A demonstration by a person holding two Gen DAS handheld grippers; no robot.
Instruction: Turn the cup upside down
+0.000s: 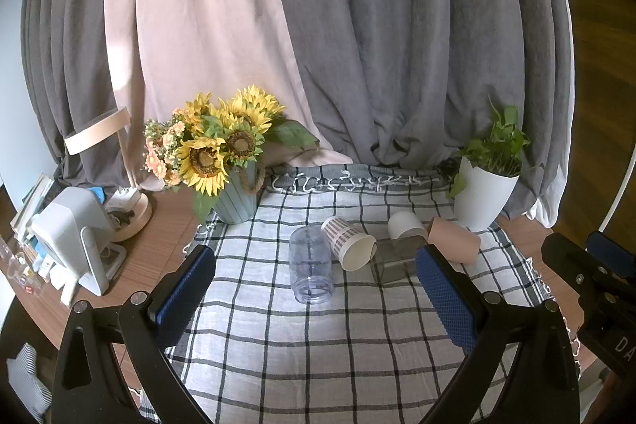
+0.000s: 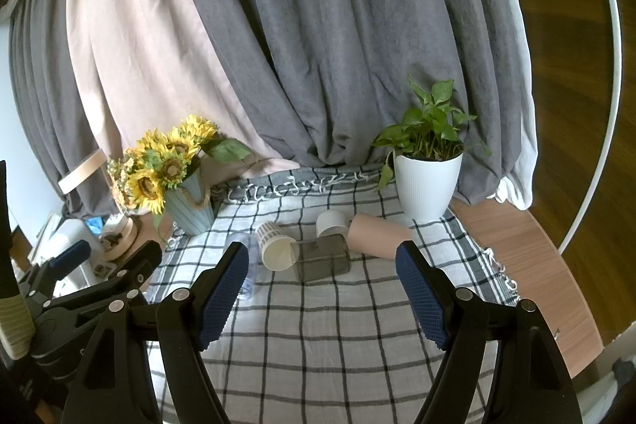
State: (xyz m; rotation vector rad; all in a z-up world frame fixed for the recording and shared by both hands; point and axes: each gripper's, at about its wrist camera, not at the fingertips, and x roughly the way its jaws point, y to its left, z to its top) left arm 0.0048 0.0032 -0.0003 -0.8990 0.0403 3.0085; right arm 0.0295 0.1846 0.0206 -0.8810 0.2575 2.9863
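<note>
Several cups lie on their sides on the checked cloth [image 1: 318, 336]. A clear plastic cup [image 1: 310, 265] lies nearest, mouth toward me. Behind it lie a plaid paper cup [image 1: 349, 243], a white cup [image 1: 406, 225], a smoky square glass [image 1: 397, 259] and a pink cup [image 1: 455, 239]. My left gripper [image 1: 316, 289] is open and empty just in front of the clear cup. In the right wrist view my right gripper [image 2: 322, 289] is open and empty, short of the smoky glass [image 2: 322, 259], plaid cup [image 2: 275, 247], white cup [image 2: 332, 223] and pink cup [image 2: 379, 235].
A sunflower vase [image 1: 234, 197] stands at the cloth's back left and a white plant pot [image 1: 483, 197] at the back right. A lamp base [image 1: 127, 213] and white device [image 1: 71, 245] clutter the left table edge. Grey and pink curtains [image 1: 318, 46] hang behind.
</note>
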